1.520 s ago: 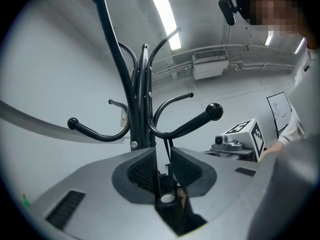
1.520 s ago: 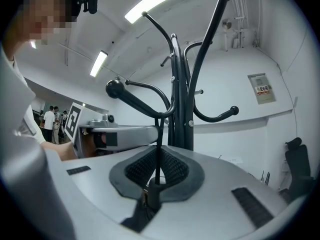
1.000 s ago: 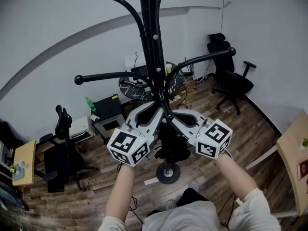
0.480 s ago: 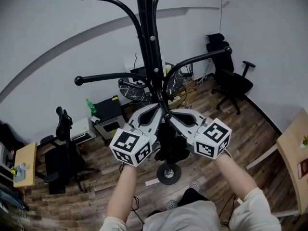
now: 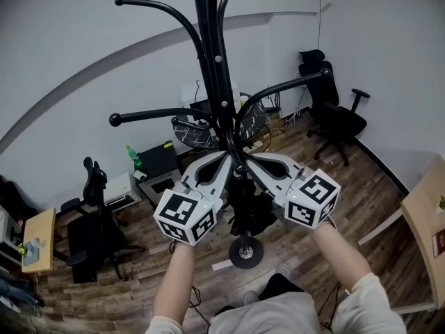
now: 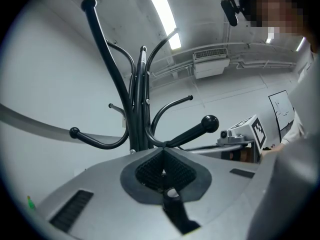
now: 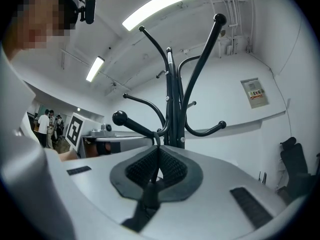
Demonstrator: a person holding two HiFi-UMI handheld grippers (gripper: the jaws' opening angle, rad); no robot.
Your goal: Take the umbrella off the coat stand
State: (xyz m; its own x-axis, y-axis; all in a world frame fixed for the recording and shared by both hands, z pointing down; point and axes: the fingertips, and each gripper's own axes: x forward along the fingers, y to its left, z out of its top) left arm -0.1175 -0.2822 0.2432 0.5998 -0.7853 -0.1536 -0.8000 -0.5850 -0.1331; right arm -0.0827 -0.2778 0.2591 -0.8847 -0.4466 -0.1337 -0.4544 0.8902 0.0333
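Two hand-held grippers meet tip to tip at the centre of the head view, right in front of the pole of a black coat stand [image 5: 215, 61]. Bare forearms reach up to them from the bottom edge of the frame.

In its own view, the left gripper [image 6: 161, 156] has its ribbed black pads pressed fully together. A thin dark strap [image 6: 172, 216] is pinched between them and runs out toward the bottom of the frame.

The right gripper [image 7: 159, 154] is also clamped narrow on that strap [image 7: 146, 204], and its jaws have just been closing a little further. From its tips a fine black cord rises to a ball-ended hook arm [image 7: 132, 124] at centre left of that view.

The umbrella [image 5: 248, 211], a folded black bundle, hangs just below the gripper tips in the lower centre of the head view. It sits against the pole and above the stand's round base [image 5: 243, 250].

Curved hook arms spread toward the upper left and upper right. A black office chair [image 5: 334, 117] stands on the wooden floor at the right, well apart from the stand.
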